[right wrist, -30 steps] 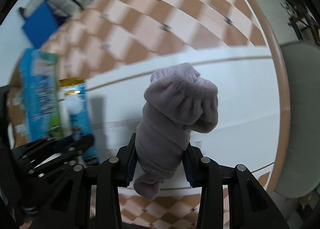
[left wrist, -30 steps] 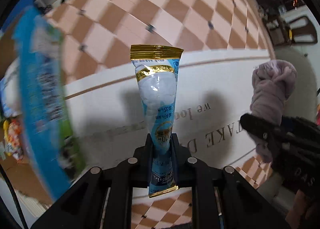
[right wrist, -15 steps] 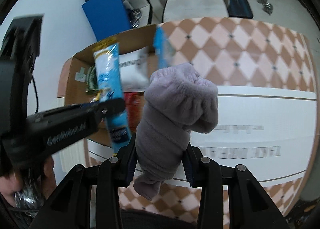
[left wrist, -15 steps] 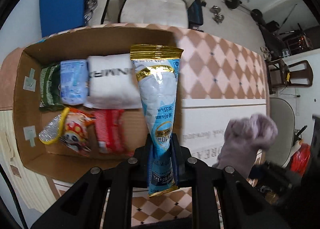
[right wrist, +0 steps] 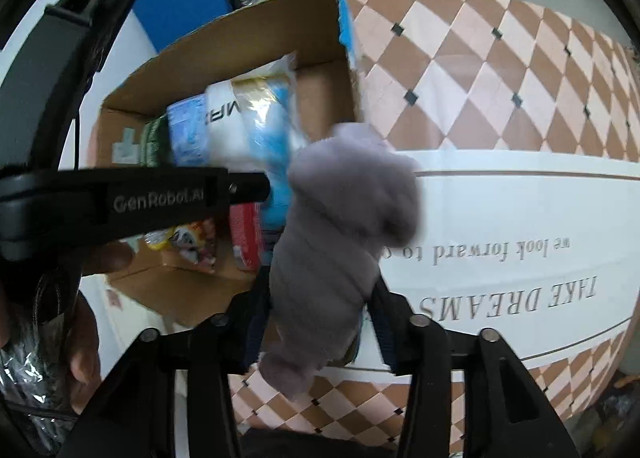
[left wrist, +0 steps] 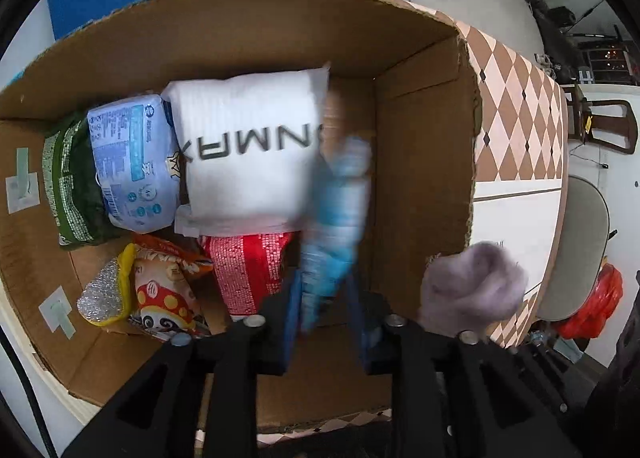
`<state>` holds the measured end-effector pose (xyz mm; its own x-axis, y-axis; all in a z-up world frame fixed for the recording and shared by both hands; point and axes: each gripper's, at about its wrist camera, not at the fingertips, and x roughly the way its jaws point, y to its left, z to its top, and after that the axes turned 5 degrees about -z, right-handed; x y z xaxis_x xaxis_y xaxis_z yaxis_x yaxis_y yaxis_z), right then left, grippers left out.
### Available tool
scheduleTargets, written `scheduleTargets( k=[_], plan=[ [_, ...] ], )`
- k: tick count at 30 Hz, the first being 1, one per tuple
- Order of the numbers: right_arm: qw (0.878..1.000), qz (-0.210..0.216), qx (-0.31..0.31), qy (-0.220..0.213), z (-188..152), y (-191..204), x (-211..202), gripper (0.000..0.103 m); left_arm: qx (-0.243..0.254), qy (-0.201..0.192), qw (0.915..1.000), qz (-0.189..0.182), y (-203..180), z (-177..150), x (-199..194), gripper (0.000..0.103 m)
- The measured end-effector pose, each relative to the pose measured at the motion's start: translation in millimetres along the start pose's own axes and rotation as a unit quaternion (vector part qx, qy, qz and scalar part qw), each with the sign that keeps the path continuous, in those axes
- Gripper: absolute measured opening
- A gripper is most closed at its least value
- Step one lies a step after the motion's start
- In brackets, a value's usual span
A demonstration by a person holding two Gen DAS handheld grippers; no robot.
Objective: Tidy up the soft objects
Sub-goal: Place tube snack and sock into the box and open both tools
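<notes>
**Status: 2 grippers, 2 soft items, 1 box**

Currently I read the left gripper with jaws spread; 1 blue pouch, blurred, sits loose between them over the cardboard box. Right gripper is clamped on 1 lilac plush roll above the table, just beside the box. Box contents: 1 white pillow pack, 1 red pkt, 1 tissue pkt, 1 green pkt, 1 snack bag.

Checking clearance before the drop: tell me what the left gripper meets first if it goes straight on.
Most likely the bare floor of the cardboard box, right of the white pack; the blue pouch between its jaws would touch first. Depth is unclear.
</notes>
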<state>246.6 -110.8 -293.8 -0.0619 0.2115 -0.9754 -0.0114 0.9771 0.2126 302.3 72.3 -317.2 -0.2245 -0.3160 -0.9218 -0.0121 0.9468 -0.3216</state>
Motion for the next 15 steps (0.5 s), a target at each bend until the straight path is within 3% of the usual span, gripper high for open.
scheduleTargets(
  k=[2,7,15],
  plan=[
    [1.0,0.008,0.006,-0.001,-1,-4,0,0.063,0.002,-0.002,1.0,-0.001,2,-1,-2,0.031],
    [1.0,-0.008,0.01,-0.004,-8,-3,-4,0.063,0.01,-0.022,0.9996,0.013,7,-9,-17,0.034],
    [0.999,-0.035,0.002,-0.024,-14,3,-18,0.063,0.017,-0.094,0.9941,0.051,21,-43,-51,0.038]
  ],
)
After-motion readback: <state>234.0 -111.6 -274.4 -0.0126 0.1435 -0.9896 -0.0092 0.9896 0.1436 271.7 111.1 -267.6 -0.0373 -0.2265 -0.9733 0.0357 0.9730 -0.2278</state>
